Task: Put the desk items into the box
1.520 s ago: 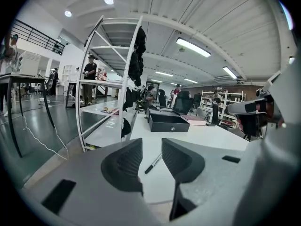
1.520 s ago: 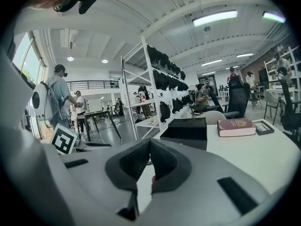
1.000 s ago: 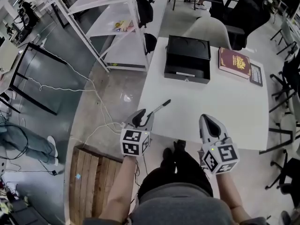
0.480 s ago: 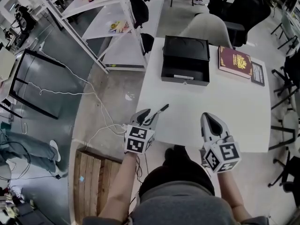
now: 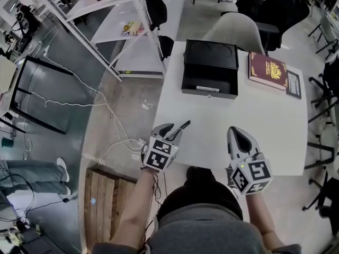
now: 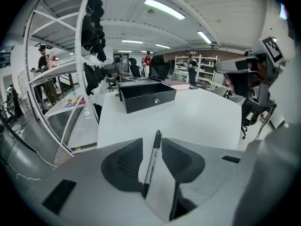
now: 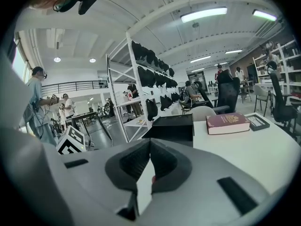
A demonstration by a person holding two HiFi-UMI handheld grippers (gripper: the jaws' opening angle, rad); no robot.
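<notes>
At the near left corner of the white tabletop, the left claw is clamped on a black marker pen. The pen's tip points out past the jaws toward the far end. The left gripper view shows it pinched in a narrow grip between the 2 pads. The right claw hovers near the front edge with its jaws brought together, and nothing can be made out between them.

At the far end sits the black box, lid open, well apart from both claws. A thin white strip shows along its front part, but what it is cannot be told. Just beside the box on the right lies a maroon hardcover book. Next to that is a small dark framed item. Both rest on the tabletop.

By my reading the task is in its early part. 1 item is in hand but not yet over the box, and at least 2 more wait outside it.
</notes>
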